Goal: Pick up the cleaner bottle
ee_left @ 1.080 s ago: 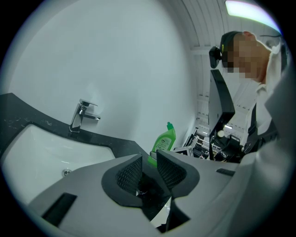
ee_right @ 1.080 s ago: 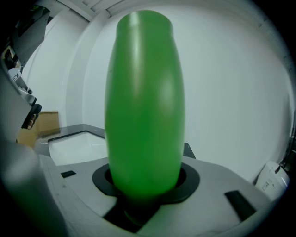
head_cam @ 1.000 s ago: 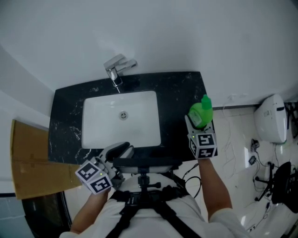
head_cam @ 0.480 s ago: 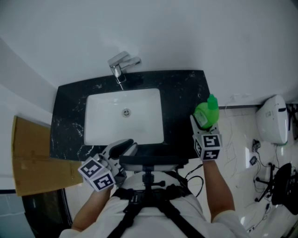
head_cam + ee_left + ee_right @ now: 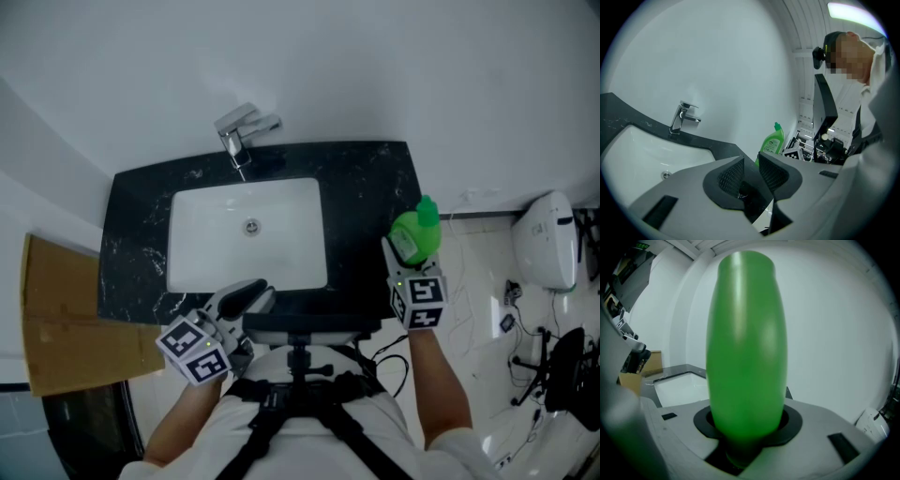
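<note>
1. As the head view looks steeply down, a flat brown cardboard sheet (image 5: 56, 319) lies at the far left, just beside a black marbled desk (image 5: 141, 225).
2. Low and left of centre, the left tongs (image 5: 246, 295) hover over the desk's near edge. The left gripper view shows their two dark meshed pads (image 5: 732, 174) standing a narrow gap apart, with nothing between them.
3. At the middle of the desk sits a white rectangular sink (image 5: 187, 244) with a small drain at its centre.
4. Behind the sink, a chrome faucet (image 5: 242, 131) stands against the pale wall, its spout pointing toward the basin.
5. To the right, the right tongs (image 5: 403, 251) are closed around the cleaner bottle (image 5: 415, 232), a bright green bottle with a green cap. It sits at the desk's right edge, partly over the pale floor. Whether its base touches the desk cannot be told.
6. From the right gripper view, the green body fills the centre of the frame, upright, its lower part clamped between the two jaws.
7. Far right, a white rounded object (image 5: 544, 239) sits on the floor, well apart from the desk.
</note>
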{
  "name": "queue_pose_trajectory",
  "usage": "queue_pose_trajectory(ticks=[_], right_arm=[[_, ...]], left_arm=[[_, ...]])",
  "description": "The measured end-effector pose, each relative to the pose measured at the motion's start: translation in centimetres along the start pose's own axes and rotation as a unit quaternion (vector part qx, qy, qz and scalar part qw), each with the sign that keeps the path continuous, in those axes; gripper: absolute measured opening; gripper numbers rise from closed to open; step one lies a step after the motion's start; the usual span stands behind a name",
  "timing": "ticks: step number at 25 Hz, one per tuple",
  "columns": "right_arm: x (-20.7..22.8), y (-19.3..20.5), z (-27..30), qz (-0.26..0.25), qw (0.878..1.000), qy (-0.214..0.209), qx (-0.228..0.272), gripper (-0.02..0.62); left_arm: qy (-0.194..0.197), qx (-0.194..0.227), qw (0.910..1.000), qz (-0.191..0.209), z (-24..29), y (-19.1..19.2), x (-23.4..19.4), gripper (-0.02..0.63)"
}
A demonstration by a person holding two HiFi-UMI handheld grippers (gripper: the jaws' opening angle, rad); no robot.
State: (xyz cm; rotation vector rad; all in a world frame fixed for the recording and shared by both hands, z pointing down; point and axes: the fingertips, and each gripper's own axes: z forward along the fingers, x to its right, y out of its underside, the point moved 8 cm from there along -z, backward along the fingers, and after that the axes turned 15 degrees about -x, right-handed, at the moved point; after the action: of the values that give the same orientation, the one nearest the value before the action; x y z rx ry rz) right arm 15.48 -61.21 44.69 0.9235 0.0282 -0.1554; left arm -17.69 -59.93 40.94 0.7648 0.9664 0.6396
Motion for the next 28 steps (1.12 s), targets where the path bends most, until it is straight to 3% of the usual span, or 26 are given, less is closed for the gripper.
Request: queue_pose_trajectory(ticks=[28], right_arm=[[-0.8,-0.1,-3.3,-0.007,1.0,-0.004,0.005,0.173]], left_arm=[[0.004,0.004,1.0,0.007,-0.2,-0.7,-0.4,0.098]])
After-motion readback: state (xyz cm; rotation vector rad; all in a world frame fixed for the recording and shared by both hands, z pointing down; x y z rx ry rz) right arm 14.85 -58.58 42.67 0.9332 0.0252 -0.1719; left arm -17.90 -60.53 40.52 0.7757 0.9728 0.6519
